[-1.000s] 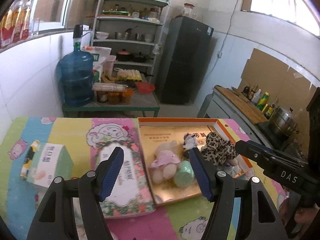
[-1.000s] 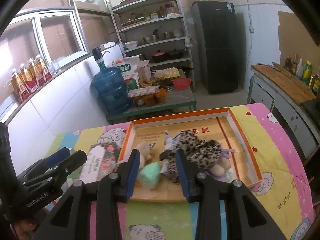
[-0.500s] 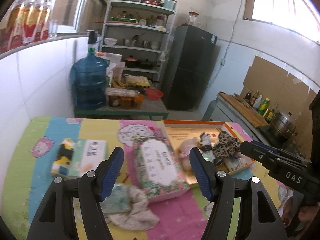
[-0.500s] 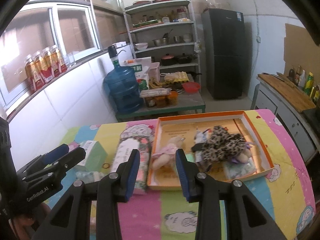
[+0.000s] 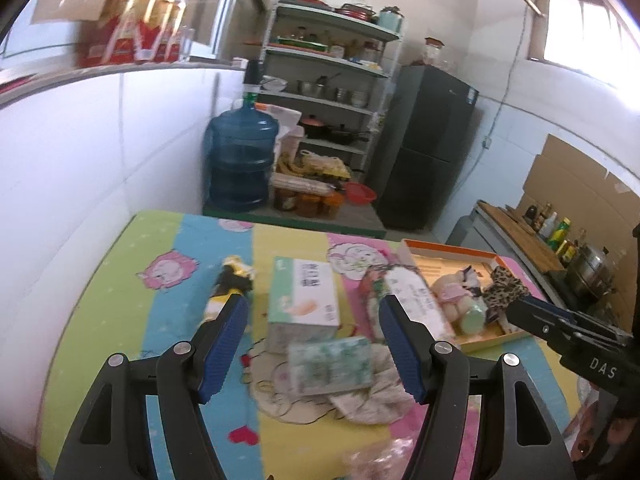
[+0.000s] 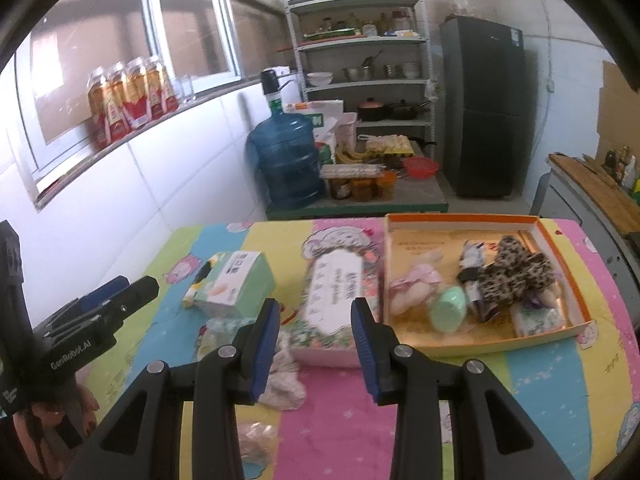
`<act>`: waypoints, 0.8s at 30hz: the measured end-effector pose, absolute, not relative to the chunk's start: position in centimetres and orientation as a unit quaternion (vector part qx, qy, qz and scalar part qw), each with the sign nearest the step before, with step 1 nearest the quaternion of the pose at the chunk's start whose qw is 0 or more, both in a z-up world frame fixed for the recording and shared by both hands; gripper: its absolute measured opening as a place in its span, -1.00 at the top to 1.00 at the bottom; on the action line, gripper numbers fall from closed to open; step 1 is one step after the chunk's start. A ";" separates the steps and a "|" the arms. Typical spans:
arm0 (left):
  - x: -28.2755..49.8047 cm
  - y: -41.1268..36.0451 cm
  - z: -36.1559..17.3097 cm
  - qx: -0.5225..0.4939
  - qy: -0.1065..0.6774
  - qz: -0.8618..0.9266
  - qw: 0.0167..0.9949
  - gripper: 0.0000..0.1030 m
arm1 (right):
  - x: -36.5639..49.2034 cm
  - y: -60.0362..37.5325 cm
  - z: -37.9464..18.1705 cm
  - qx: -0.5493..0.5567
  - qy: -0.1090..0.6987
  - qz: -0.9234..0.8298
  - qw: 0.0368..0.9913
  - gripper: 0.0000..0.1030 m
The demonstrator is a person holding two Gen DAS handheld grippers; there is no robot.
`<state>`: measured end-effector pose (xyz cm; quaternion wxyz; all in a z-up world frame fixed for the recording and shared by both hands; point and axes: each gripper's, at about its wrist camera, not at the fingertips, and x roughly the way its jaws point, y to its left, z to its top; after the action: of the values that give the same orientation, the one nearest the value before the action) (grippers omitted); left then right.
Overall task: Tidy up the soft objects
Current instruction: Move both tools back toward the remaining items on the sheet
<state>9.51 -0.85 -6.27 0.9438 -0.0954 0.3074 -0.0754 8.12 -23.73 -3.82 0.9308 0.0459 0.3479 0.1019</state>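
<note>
The left gripper [image 5: 314, 320] hangs above the table with its blue pads wide apart and nothing between them. The right gripper [image 6: 316, 322] is also empty; its jaws stand partly apart, narrower than the left ones.

Below the left gripper, on the colourful cartoon tablecloth [image 5: 120, 300], lies a small green patterned tissue pack [image 5: 330, 364] on top of a crumpled whitish cloth [image 5: 372, 398]. Just behind the pack stands a green and white tissue box [image 5: 302, 300], and to the left of this box lies a yellow and black soft toy [image 5: 228, 284]. To the right of the box lies a long floral package [image 6: 340, 300], just beside the orange tray [image 6: 460, 220].

Inside the tray there are soft things: a pink plush doll [image 6: 412, 288], a mint green round item [image 6: 450, 308], a leopard-print plush [image 6: 514, 274] and another small tissue pack [image 6: 538, 318] in the near right corner.

Behind the table stand a blue water jug [image 6: 288, 164], a metal shelf [image 6: 360, 40] with pots and a dark fridge [image 6: 486, 104]. Red-labelled bottles [image 6: 128, 100] stand on the window ledge.
</note>
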 end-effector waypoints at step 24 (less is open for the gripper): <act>8.7 2.4 -9.8 -0.075 0.331 -0.077 0.938 -0.35 | 9.9 -18.5 -13.5 0.016 0.449 0.133 0.883 0.28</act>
<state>8.68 2.37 -9.78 0.9376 -0.0747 0.3307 -0.0765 9.87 -18.47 -13.48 0.8835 0.0158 0.4490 0.1329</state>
